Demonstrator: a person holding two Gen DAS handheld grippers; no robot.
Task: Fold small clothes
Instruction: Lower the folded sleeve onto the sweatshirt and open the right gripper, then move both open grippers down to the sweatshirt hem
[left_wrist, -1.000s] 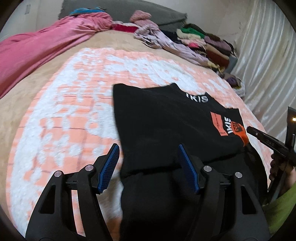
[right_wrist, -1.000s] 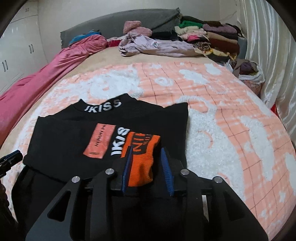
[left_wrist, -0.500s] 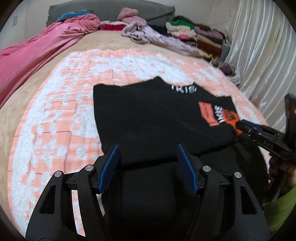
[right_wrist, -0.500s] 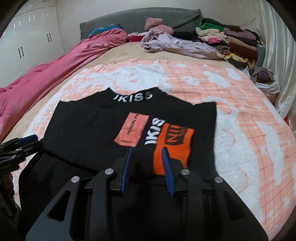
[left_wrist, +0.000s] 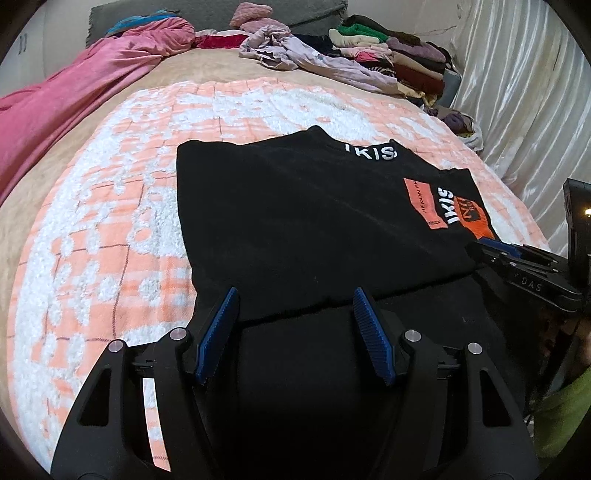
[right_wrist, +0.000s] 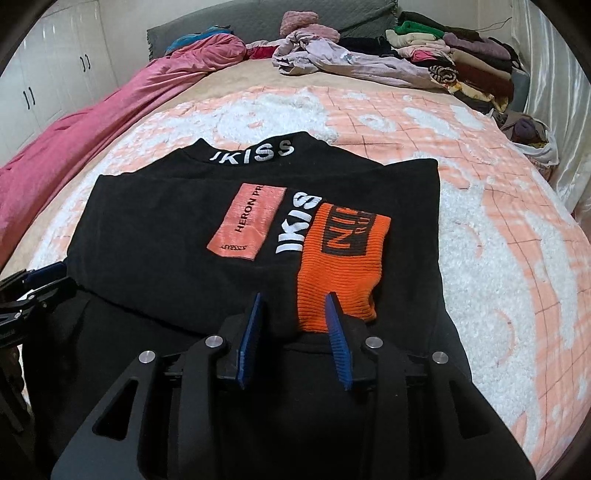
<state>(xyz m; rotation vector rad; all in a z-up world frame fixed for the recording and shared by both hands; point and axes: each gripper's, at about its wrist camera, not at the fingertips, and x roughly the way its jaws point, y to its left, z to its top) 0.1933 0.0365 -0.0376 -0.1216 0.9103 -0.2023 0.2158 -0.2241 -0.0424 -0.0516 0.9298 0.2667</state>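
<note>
A black top with white "IKISS" lettering and orange patches lies folded on the bed; it also shows in the right wrist view. An orange ribbed cuff lies on it. My left gripper is open, hovering at the near folded edge of the top. My right gripper is open, with nothing between its fingers, at the near edge by the orange cuff. The right gripper also shows at the right in the left wrist view.
The top rests on an orange-and-white fleece blanket. A pink quilt lies along the left. A pile of loose clothes and folded stacks sit at the far end. A curtain hangs at the right.
Both grippers pulled back slightly from the top toward its near edge. The right gripper's fingers have opened a little wider. The top lies still.
</note>
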